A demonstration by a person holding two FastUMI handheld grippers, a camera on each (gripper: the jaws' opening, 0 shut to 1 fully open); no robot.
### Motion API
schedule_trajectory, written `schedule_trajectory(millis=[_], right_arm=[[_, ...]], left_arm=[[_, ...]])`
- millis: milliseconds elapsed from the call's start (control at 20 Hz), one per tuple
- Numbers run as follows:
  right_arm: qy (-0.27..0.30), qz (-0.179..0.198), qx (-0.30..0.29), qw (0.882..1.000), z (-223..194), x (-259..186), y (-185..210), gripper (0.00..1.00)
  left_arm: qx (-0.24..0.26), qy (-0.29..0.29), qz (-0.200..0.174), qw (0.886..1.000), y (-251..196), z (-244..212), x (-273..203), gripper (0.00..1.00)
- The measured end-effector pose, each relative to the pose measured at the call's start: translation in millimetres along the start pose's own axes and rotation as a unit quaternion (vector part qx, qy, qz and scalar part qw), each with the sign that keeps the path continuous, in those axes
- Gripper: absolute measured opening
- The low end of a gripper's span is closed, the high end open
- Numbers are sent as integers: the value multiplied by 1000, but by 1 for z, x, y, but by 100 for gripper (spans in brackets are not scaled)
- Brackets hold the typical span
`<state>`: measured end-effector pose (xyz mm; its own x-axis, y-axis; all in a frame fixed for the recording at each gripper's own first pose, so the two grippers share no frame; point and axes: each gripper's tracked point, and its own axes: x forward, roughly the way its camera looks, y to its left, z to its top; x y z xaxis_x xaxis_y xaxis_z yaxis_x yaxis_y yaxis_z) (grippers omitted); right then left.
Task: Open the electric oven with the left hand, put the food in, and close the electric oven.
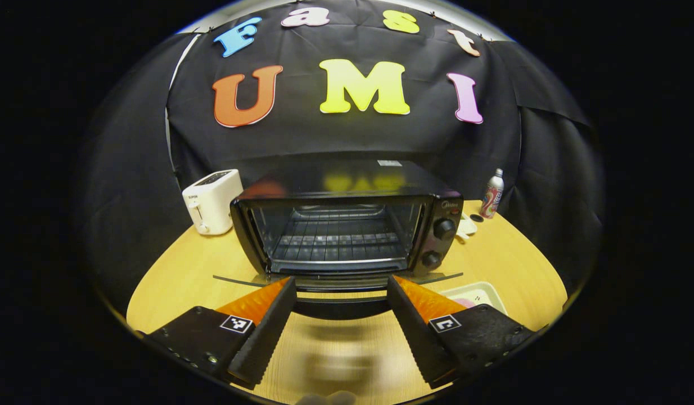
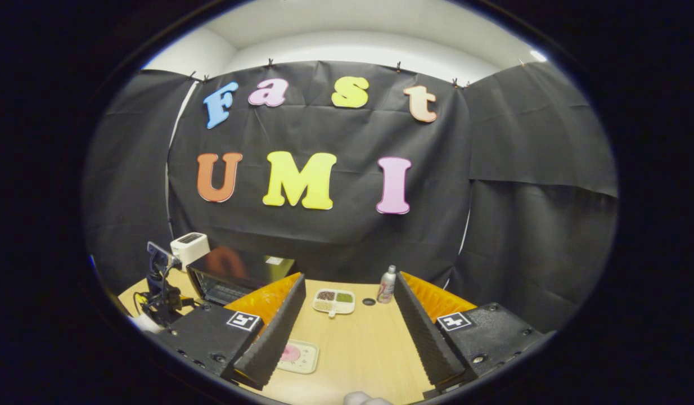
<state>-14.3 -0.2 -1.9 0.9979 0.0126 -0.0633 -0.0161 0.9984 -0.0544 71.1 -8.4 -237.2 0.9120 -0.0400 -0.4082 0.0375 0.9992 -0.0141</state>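
The black electric oven [image 1: 347, 191] stands mid-table with its glass door [image 1: 234, 279] swung down flat, so the wire rack [image 1: 336, 242] inside shows. My left gripper [image 1: 341, 281] is open right in front of it; the door's dark handle [image 1: 341, 308] lies blurred between its wide-apart fingers, which do not press on it. A small tray with a pink food item [image 1: 475, 295] rests on the table right of the door, also seen in the right gripper view [image 2: 296, 355]. My right gripper [image 2: 350, 277] hovers open over the table, holding nothing, with the oven [image 2: 234, 273] to its left.
A white toaster [image 1: 212, 201] sits left of the oven. At the back right are a small bottle [image 2: 387, 285], its cap [image 2: 369, 302] and a divided dish of food [image 2: 334, 301]. The round wooden table [image 1: 516, 253] ends close to the black cloth walls.
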Motion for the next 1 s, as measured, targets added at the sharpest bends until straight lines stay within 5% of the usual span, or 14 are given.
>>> schedule_trajectory(millis=[1000], right_arm=[[50, -21, -30, 998, -46, -9, -12, 99]], left_arm=[[-6, 120, -3, 993, -9, -114, 9, 96]])
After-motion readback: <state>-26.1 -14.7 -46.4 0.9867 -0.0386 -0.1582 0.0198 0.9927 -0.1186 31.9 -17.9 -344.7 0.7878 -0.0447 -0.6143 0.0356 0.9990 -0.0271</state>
